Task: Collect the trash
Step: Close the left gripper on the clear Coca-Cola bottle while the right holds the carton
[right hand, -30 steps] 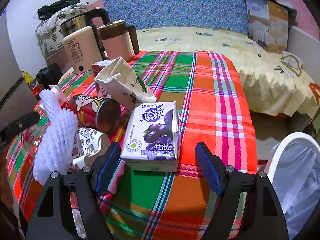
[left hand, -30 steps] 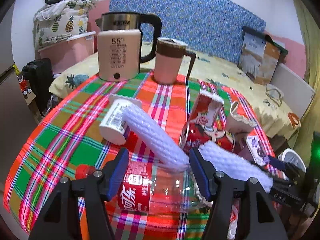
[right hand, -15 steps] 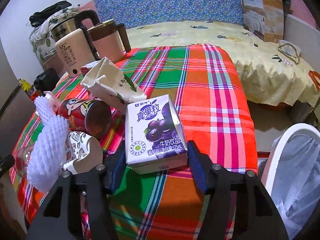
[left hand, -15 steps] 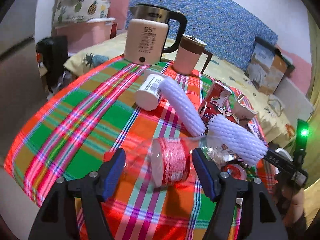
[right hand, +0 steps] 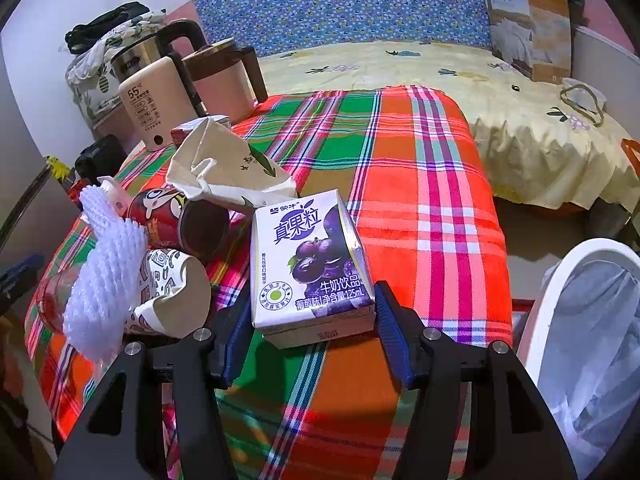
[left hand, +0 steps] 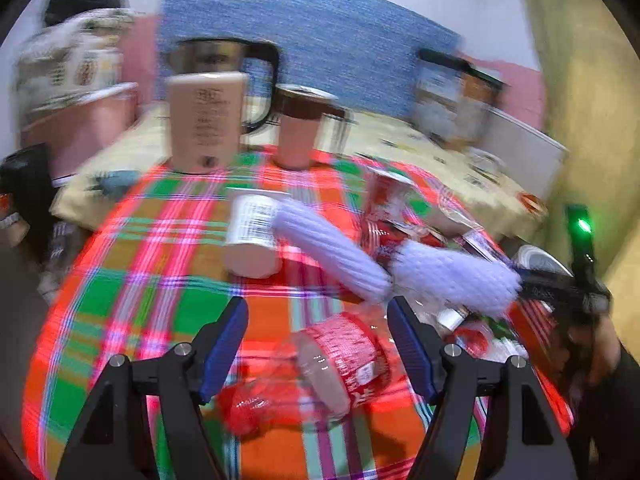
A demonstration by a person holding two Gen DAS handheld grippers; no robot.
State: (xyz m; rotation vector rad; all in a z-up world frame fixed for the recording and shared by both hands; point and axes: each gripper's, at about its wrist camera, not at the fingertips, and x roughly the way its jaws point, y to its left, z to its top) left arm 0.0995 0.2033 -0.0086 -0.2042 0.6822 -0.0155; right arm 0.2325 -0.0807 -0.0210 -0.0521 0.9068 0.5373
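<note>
Clamping on the purple carton (right hand: 310, 268), the right gripper (right hand: 310, 330) has just been drawing its blue pads (right hand: 388, 332) in, and now they sit against the box's two lower sides near the front edge of the plaid cloth (right hand: 424, 184). Beside the carton lie a red can (right hand: 176, 224) on its side, a crushed paper cup (right hand: 172, 292), white foam netting (right hand: 106, 276) and a crumpled paper bag (right hand: 228, 168). Off the table's right edge stands a white bin (right hand: 560, 292) with a clear liner. Over on the blurred left view, the left gripper (left hand: 318, 328) stands spread wide, its jaws having just been opening, with the clear bottle (left hand: 316, 372) and its red label lying loose on the cloth between them, neither pad touching it. Beyond it, a white tub (left hand: 252, 232) lies tipped next to two foam sleeves (left hand: 332, 252). A kettle (left hand: 206, 120) and a pink mug (left hand: 300, 128) stand at the far edge
</note>
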